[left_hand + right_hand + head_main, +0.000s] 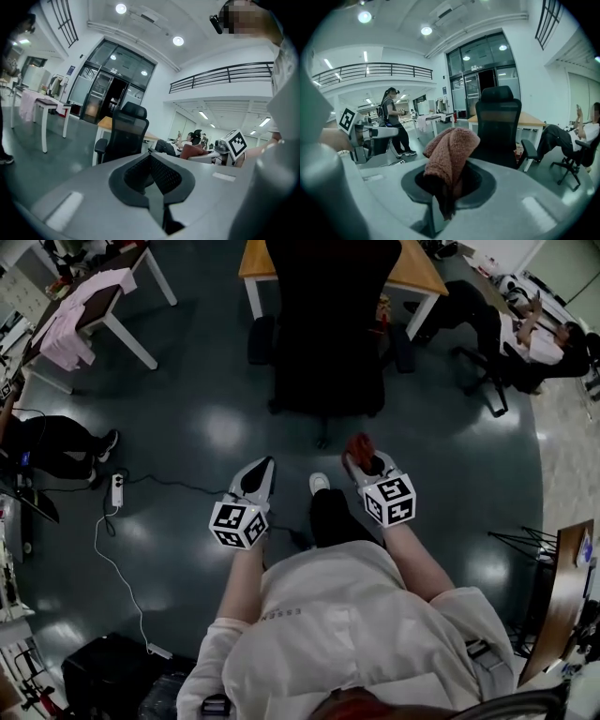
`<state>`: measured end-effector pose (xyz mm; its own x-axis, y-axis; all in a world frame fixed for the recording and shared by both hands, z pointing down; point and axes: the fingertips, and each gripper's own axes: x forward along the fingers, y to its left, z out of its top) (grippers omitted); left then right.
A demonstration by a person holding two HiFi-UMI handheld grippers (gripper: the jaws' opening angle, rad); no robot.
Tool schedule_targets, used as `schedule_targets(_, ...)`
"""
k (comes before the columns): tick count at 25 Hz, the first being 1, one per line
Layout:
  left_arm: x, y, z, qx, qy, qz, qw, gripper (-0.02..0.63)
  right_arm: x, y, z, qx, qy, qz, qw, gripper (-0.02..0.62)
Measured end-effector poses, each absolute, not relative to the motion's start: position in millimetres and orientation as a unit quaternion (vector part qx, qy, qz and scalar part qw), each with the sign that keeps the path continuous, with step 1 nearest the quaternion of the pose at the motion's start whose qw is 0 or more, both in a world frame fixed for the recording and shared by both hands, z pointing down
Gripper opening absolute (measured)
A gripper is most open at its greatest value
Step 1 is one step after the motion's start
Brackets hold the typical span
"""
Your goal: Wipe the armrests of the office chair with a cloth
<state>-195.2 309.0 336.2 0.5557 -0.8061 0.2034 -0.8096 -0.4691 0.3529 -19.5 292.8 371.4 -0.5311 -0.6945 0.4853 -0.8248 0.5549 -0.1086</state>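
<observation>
A black office chair (pixel 328 324) stands ahead of me, its back toward me, with armrests (pixel 261 339) on both sides. It also shows in the left gripper view as the chair (pixel 124 133) and in the right gripper view as the chair (pixel 499 126). My right gripper (pixel 361 457) is shut on a reddish-brown cloth (pixel 450 152), which bunches up out of the jaws. The cloth (pixel 360 445) shows as a red tuft in the head view. My left gripper (pixel 255 479) is shut and holds nothing. Both grippers hang well short of the chair.
A wooden-topped desk (pixel 417 273) stands behind the chair. A white table with pink fabric (pixel 80 315) is at the far left. A seated person (pixel 525 334) is at the right. A power strip and cable (pixel 117 491) lie on the dark floor at the left.
</observation>
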Motion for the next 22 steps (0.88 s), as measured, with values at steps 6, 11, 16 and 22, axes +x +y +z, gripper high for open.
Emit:
schedule_targets(6, -213.7, 232.6, 337.7, 0.831, -0.512, 0.003, 0.217, 0.017, -39.9, 200.2, 375.8, 0.398, -0.878, 0.168, 0.206, 0.054)
schedule_targets(11, -222.7, 164.9, 343.2, 0.815, -0.532, -0.006, 0.229, 0.017, -50.4, 118.3, 380.1, 0.37, -0.889, 0.163, 0.215, 0.054)
schedule_targets(16, -235.8, 116.2, 345.4, 0.8, -0.55, -0.015, 0.24, 0.017, -62.8, 52.7, 383.0, 0.359, -0.893, 0.162, 0.219, 0.054)
schedule_targets(22, -271.4, 69.9, 354.0, 0.793, -0.558, -0.013, 0.246, 0.017, -105.3, -3.2, 387.0, 0.347, -0.897, 0.165, 0.218, 0.054)
